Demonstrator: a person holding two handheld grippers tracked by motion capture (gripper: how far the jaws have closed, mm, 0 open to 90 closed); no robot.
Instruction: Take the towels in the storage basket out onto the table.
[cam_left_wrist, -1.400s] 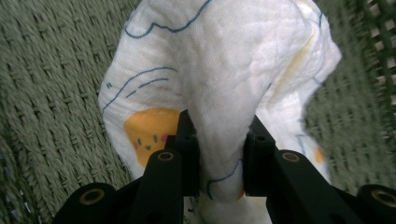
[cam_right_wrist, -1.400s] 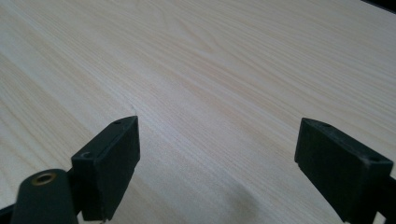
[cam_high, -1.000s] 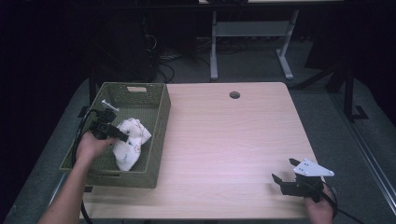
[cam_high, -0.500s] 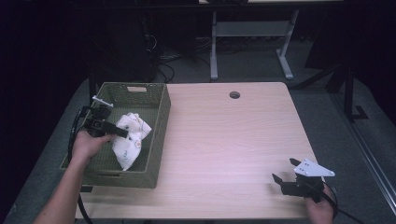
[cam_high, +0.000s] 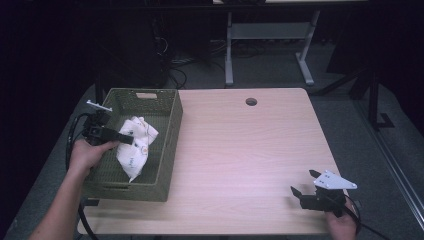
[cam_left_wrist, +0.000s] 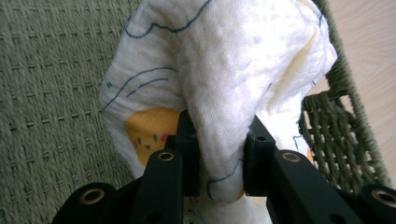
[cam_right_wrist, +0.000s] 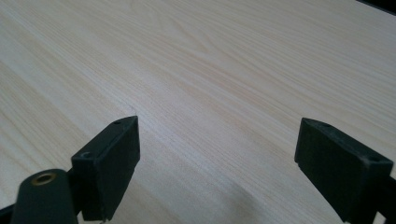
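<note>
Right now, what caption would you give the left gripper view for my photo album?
The left gripper pinches a fold of white printed cloth inside the green woven basket.

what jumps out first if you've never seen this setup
The white printed cloth, bunched and pinched by the left hand-held gripper, hangs inside the green woven basket at the table's left edge. Across the bare wooden table, the right hand-held gripper rests near the front right corner, jaws wide apart around nothing.
</note>
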